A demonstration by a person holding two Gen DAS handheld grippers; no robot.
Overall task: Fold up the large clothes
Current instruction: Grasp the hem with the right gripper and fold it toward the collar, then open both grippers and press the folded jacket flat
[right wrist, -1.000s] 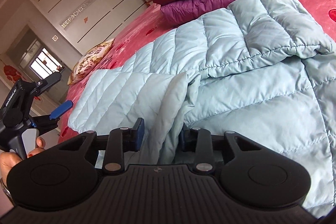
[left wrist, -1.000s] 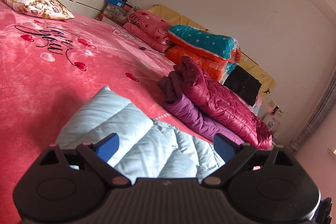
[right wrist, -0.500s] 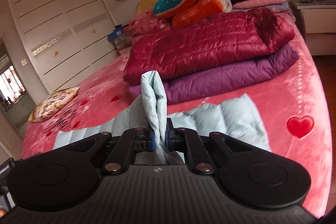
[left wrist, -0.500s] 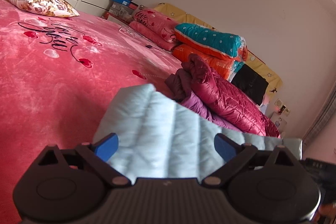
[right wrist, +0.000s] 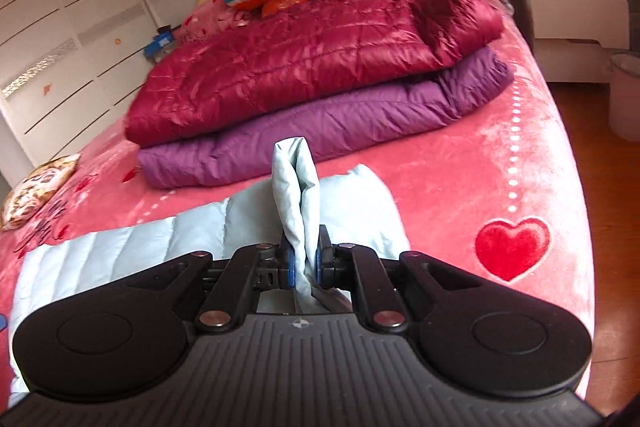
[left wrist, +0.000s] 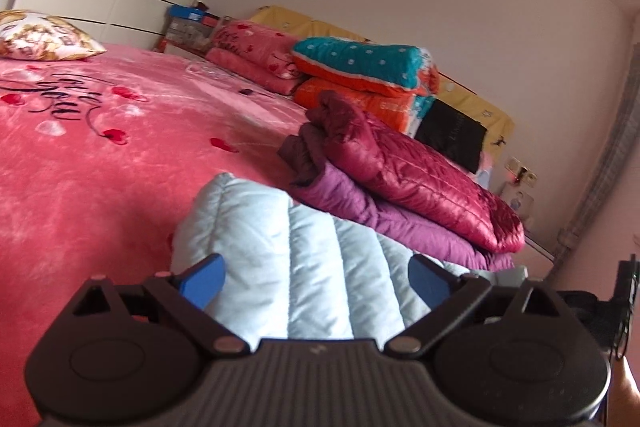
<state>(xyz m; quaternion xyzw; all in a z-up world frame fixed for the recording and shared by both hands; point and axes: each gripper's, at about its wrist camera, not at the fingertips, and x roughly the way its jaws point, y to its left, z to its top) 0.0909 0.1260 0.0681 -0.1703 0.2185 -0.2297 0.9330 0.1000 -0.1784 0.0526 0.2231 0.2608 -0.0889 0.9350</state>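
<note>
Since a second ago: a pinched fold of the pale blue down jacket [right wrist: 298, 187] has been raised off the bed and carried across; the jaws of the right gripper [right wrist: 305, 265] have just been closing and are now pressed together on that fabric. The left gripper [left wrist: 316, 275] has drifted a little across the jacket, jaws unchanged.

Left wrist view: the jaws are spread wide, nothing pinched. The blue pads [left wrist: 204, 277] are held either side of the jacket's quilted panel, which runs up between them without being pressed. Judged: kept open and low so the far edge can be taken or pinned next. The jacket lies on the pink bed cover [left wrist: 80, 195], just beside the stack of folded coats, maroon coat [left wrist: 408, 175] on top of purple coat [left wrist: 360, 203]. The stack seems to be parked clear of the working area as finished pieces. Folded quilts [left wrist: 360, 67] are piled further back by the headboard.

Right wrist view: the fold stands upright out of the pinch, doubled on itself; the rest of the jacket trails flat on the bed below and to the left. The grip looks to be at an edge or sleeve, so that the layer can be laid over the body. Which part exactly cannot be told. A patterned pillow [right wrist: 36, 187] sits at the far left, well apart.
</note>
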